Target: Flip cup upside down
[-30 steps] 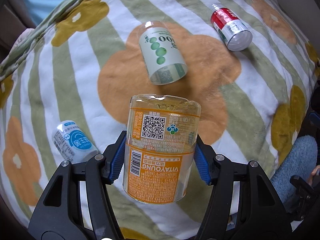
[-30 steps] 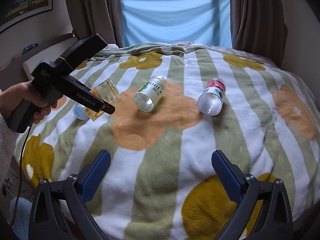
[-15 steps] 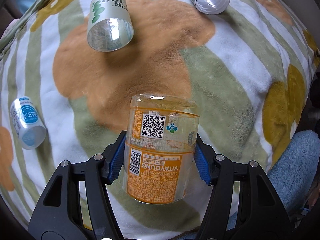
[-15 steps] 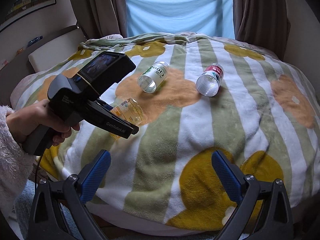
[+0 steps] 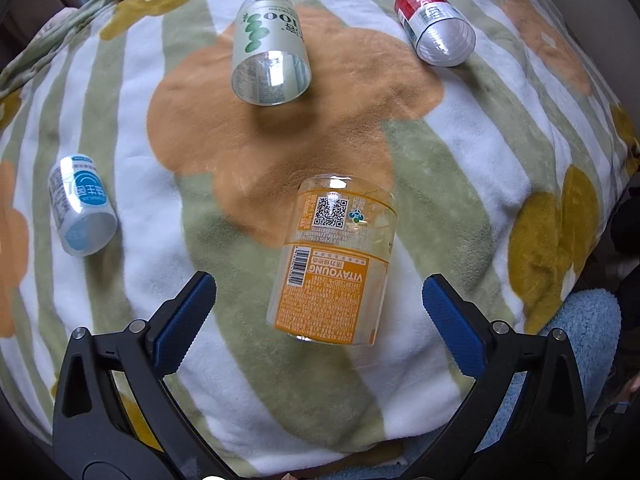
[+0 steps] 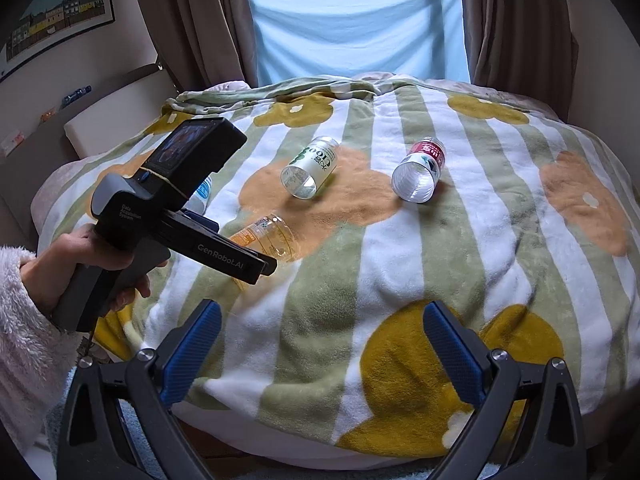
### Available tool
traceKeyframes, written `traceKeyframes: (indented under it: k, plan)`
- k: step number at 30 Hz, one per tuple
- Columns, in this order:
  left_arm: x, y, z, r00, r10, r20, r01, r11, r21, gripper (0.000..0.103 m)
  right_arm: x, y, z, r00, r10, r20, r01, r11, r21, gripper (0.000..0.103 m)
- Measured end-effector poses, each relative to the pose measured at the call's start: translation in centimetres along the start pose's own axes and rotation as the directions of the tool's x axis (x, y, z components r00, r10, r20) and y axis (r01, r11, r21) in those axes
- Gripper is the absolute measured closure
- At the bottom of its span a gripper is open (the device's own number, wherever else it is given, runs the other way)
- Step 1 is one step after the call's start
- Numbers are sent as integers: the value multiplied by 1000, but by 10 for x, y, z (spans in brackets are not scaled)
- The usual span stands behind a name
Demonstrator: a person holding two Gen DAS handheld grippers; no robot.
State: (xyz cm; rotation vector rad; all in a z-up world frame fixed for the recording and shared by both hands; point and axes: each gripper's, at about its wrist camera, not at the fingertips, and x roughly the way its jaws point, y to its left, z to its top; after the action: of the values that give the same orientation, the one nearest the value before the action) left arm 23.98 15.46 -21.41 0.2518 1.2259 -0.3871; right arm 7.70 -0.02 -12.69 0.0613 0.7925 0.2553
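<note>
An orange-labelled clear cup (image 5: 336, 264) stands on the striped blanket with its label upside down, and it also shows in the right wrist view (image 6: 266, 236). My left gripper (image 5: 318, 316) is open, its blue pads on either side of the cup and apart from it. The left gripper's body (image 6: 180, 208) partly hides the cup in the right wrist view. My right gripper (image 6: 320, 352) is open and empty above the bed's near edge.
A green-labelled cup (image 5: 270, 56) (image 6: 310, 166), a red-labelled cup (image 5: 434, 24) (image 6: 420, 170) and a blue-labelled cup (image 5: 80, 208) lie on their sides on the blanket (image 6: 400, 248). The bed edge is near. Curtains and a window stand behind.
The left gripper carried the orange cup down toward the bed's near side, then opened and let it go. The cup now rests on the blanket between the pads.
</note>
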Motion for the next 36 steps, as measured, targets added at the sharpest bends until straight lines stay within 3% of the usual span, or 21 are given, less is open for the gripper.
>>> traceKeyframes:
  k: [5, 10, 12, 15, 19, 23, 27, 29, 33, 36]
  plan:
    - [-41, 10, -20, 995, 38, 91, -33, 998, -53, 0, -13, -6, 26, 1000, 20, 17, -20, 1000, 13, 2]
    - [-79, 20, -51, 983, 42, 177, -22, 993, -115, 0, -2, -15, 67, 985, 166, -41, -160, 981, 112, 2]
    - [-85, 22, -63, 981, 57, 188, -35, 992, -121, 0, 12, -11, 81, 973, 210, -94, -195, 970, 146, 2]
    - [-87, 24, -82, 974, 71, 216, -43, 991, -130, 0, 43, -9, 92, 933, 302, -194, -247, 932, 264, 2]
    - [-77, 27, -103, 965, 69, 255, -29, 987, -160, 0, 86, 3, 98, 890, 321, -323, -218, 923, 318, 2]
    - [-64, 29, -122, 951, 79, 299, -26, 984, -177, 0, 134, -1, 88, 816, 410, -408, -186, 854, 485, 2]
    - [-52, 31, -137, 939, 87, 333, -25, 982, -188, 0, 169, -6, 77, 799, 388, -459, -77, 823, 562, 9]
    - [-48, 31, -141, 936, 89, 339, -25, 982, -190, 0, 180, -8, 75, 793, 410, -449, -62, 789, 611, 18]
    - [-38, 33, -146, 939, 76, 335, -9, 980, -198, 0, 200, -6, 71, 776, 442, -450, -36, 743, 668, 23]
    - [-33, 33, -147, 939, 81, 333, -13, 980, -200, 0, 212, -2, 67, 770, 430, -471, 0, 739, 674, 30]
